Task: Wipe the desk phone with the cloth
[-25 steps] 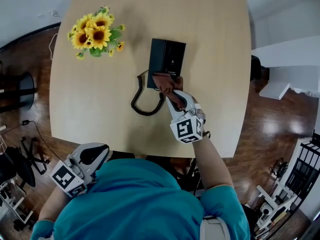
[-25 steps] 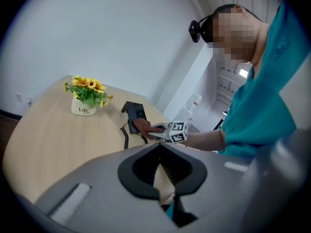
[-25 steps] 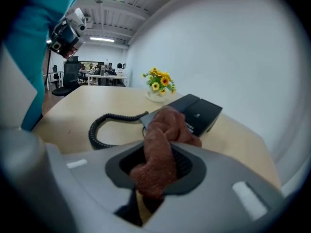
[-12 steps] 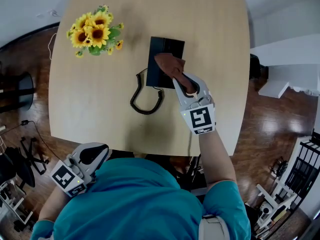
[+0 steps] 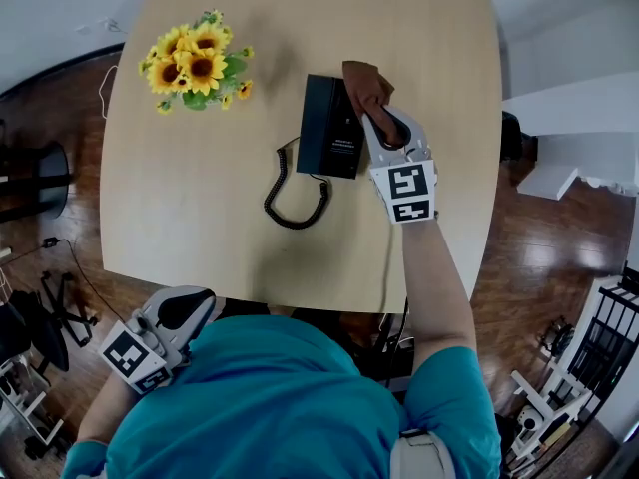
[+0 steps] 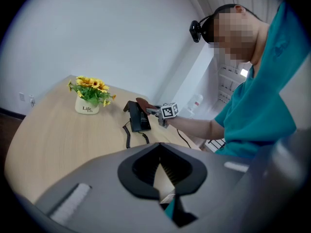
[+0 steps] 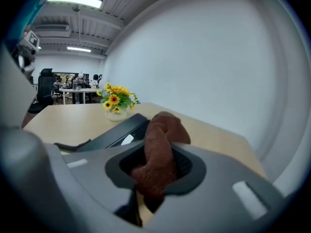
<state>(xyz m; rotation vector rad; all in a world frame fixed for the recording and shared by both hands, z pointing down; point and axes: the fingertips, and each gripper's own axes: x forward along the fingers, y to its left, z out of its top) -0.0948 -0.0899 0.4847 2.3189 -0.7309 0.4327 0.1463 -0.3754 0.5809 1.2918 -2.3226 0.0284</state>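
The black desk phone (image 5: 331, 126) lies mid-table with its coiled cord (image 5: 293, 200) curling toward the near edge. My right gripper (image 5: 384, 136) is shut on a brown cloth (image 5: 367, 87), which hangs over the phone's far right corner. In the right gripper view the cloth (image 7: 158, 152) bulges out between the jaws, with the phone (image 7: 116, 134) just left of it. My left gripper (image 5: 160, 337) is held low by my body, off the table, shut with nothing in it. From the left gripper view the phone (image 6: 135, 116) and the cloth (image 6: 144, 103) are far off.
A white pot of sunflowers (image 5: 197, 64) stands on the wooden table (image 5: 200, 208) left of the phone. A thin cable (image 5: 384, 267) runs over the near edge by my right arm. Office chairs and equipment (image 5: 40, 317) stand on the floor at left.
My right gripper has carried the cloth from the phone's near end up and to the right, to its far right corner. The left gripper has stayed put.
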